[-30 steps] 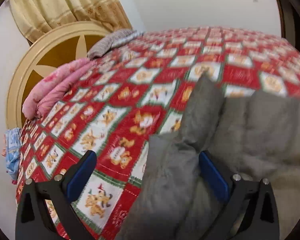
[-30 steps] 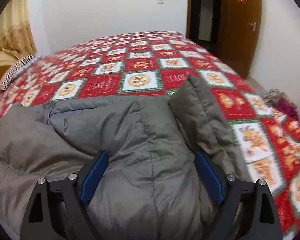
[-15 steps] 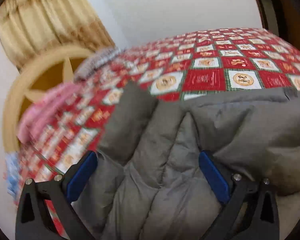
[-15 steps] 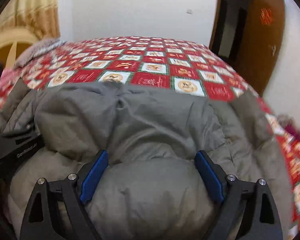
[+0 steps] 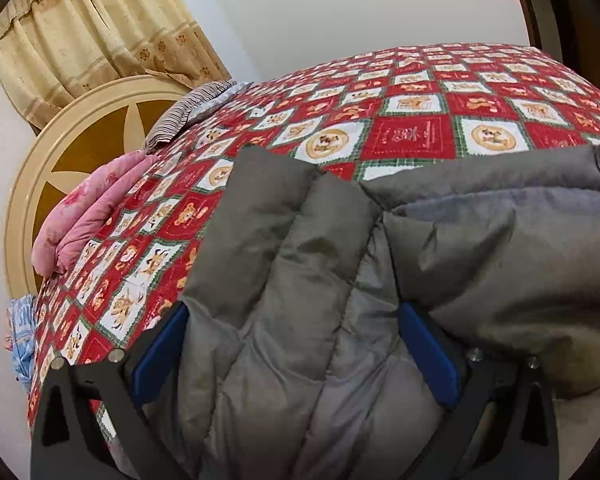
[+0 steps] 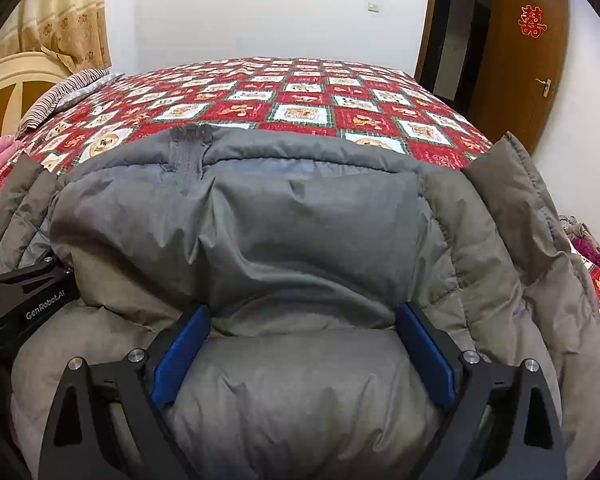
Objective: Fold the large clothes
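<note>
One big grey puffer jacket [image 6: 308,240] lies bunched on the near half of a bed, atop a red-and-white patchwork quilt [image 6: 300,96], with both handheld tools down on it. Judged by the quilted, air-filled panels, it should be light but bulky, soft w/ no stiffness, and its slick shell likely slides out of a shallow pinch; it will spring back after pressing, so folds may need holding down. Best holds look like stitched seams, the collar band w/ zipper [image 6: 188,152] at 12 o'clock in the right view, or sleeve ends, not the fat middles of panels. Right gripper [image 6: 304,356]: blue pads spread wide, jaws have just been opening further, a padded roll bulging between them; a firm pinch isn't evident. Left gripper [image 5: 296,356]: also spread wide, straddling a sleeve-like panel [image 5: 300,240] that runs toward 12 o'clock; whether pads press it can't be told. Sleeve at 3 o'clock in the right view [image 6: 520,216] sits near the bed's edge and could slip off. Open quilt toward 12 o'clock gives ample room. At 9–10 o'clock in the left view: pink bedding [image 5: 88,216], striped pillow [image 5: 188,108], round headboard [image 5: 60,136]. Wooden door [image 6: 516,64] at 2 o'clock, well apart.
</note>
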